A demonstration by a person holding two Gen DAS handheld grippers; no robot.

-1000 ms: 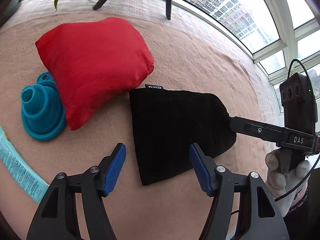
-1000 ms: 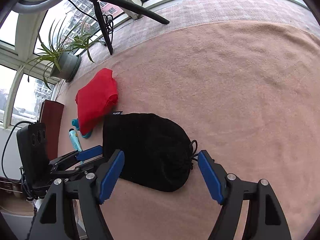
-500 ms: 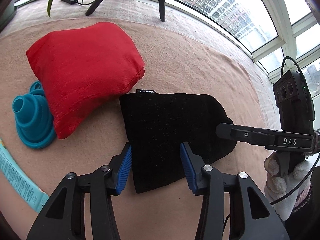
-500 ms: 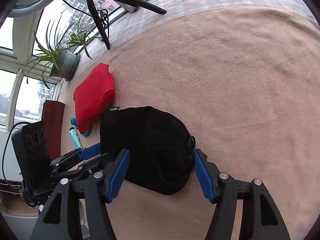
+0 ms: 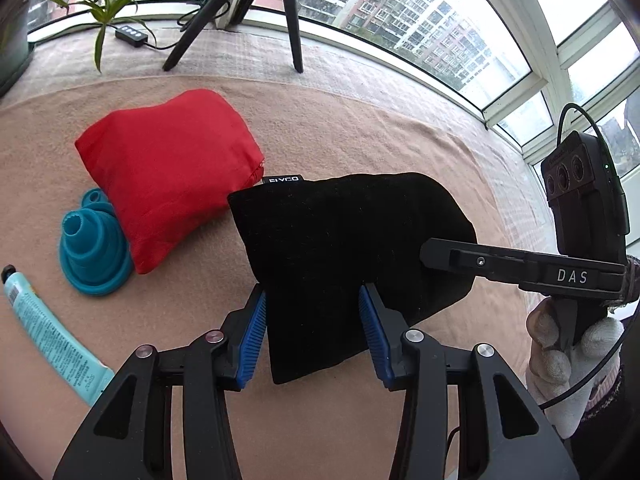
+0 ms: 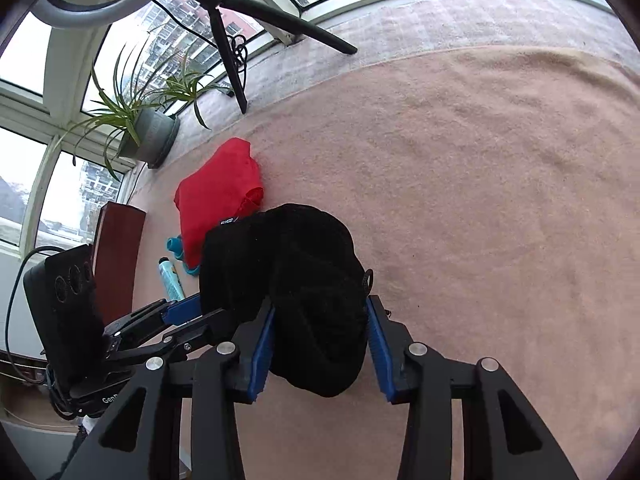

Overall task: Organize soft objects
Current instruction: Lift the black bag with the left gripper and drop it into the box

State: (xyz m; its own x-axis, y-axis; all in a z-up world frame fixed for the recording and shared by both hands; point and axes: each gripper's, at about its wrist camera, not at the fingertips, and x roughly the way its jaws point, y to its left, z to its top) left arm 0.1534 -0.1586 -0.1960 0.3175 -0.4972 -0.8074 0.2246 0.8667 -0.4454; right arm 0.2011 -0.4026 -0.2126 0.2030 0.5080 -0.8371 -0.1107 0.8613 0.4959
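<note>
A black drawstring pouch (image 5: 352,232) hangs between both grippers, raised a little off the pink blanket (image 6: 480,184). My left gripper (image 5: 312,320) is shut on its near closed corner, blue pads pressing both sides. My right gripper (image 6: 320,332) has the pouch's (image 6: 296,264) drawstring end between its pads; its jaws are closing and the pads touch the cloth. A red cloth pouch (image 5: 168,176) lies on the blanket just behind the black one, also in the right wrist view (image 6: 220,200).
A teal collapsible funnel (image 5: 94,256) and a light-blue tube (image 5: 44,332) lie left of the red pouch. Tripod legs (image 5: 292,20) and a potted plant (image 6: 148,136) stand by the windows. A gloved hand (image 5: 560,344) holds the right gripper. A dark wooden block (image 6: 116,256) stands at the left.
Both grippers closed from wide open onto the black pouch's two ends and rose with it. The pouch has bunched up and come off the blanket.
</note>
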